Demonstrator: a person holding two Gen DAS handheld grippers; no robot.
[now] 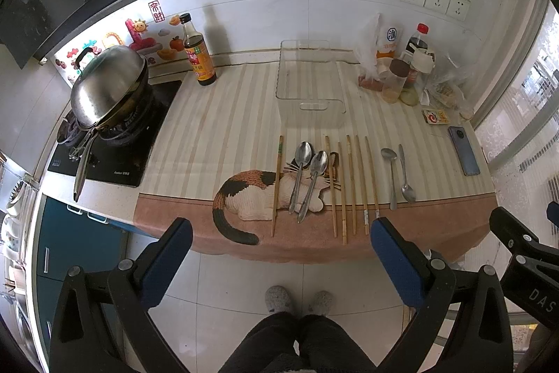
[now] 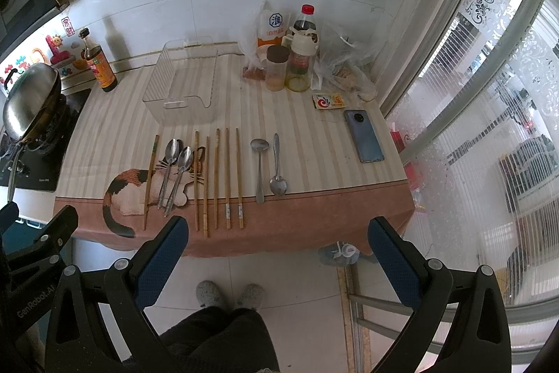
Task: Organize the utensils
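Waiting off the table's near edge, both grippers, left (image 1: pixel 281 263) and right (image 2: pixel 277 259), hang wide open and empty. Ahead of them, just short of the clear bin (image 1: pixel 309 83), lie six bamboo chopsticks (image 1: pixel 352 184) and four steel spoons (image 1: pixel 303 175), none yet binned. Every long axis runs away from the jaws toward the bin, so a grasp crosses each stem. The lone left chopstick (image 1: pixel 276 186) suits the left gripper; the rightmost spoons (image 2: pixel 269 165) the right. Thin, smooth, slippery.
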